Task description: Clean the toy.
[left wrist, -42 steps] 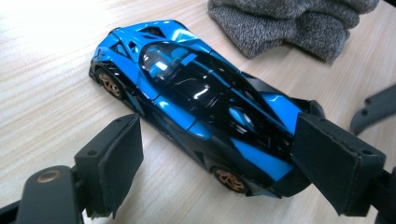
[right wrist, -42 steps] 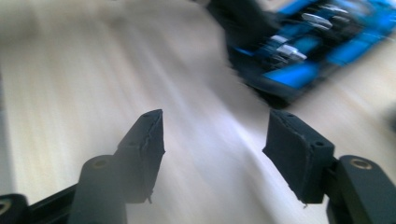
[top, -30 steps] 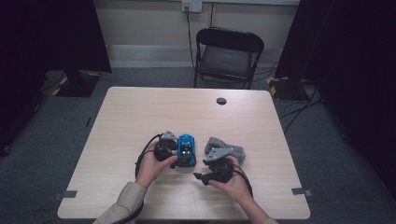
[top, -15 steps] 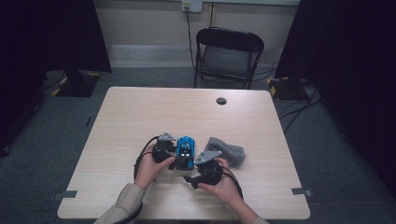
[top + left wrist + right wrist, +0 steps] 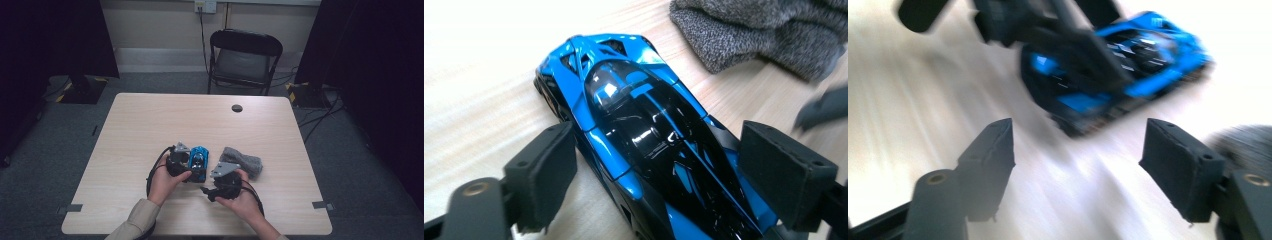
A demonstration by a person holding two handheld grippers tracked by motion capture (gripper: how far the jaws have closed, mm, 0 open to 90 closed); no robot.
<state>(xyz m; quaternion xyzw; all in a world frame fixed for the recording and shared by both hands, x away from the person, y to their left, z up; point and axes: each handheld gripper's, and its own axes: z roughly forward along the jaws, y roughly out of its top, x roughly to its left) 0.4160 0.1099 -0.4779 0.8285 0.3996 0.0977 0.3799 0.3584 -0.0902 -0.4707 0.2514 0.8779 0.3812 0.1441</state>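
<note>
On the near half of the pale wooden table [image 5: 150, 120], you had the blue toy car [image 5: 199, 160] lying flat, just beside a crumpled grey cloth [image 5: 243, 161] on its right. Your left gripper [image 5: 186, 161] sat over the car from the left, and in the left gripper view the car's [image 5: 644, 135] blue and black body ran lengthwise between the two black jaws. Those jaws had just been closing a little, yet both pads [image 5: 546, 170] stood clear of the car's flanks, so you straddled the toy rather than clamped it. That placement probably served to line the jaws up along the car's narrow width, where a squeeze would catch the sides and not the sloped roof.

Your right gripper [image 5: 209, 192] hung nearer to you, apart from the car, its jaws wide with only bare tabletop between them; they had just been opening. The right gripper view was smeared by motion, but it showed the car [image 5: 1128, 65] ahead with the left gripper's dark jaw across it, and the cloth [image 5: 1243, 140] at the right edge. You likely kept that hand back and ready so it would not crowd the left one. Beyond the table stood a black folding chair [image 5: 245, 60].
</note>
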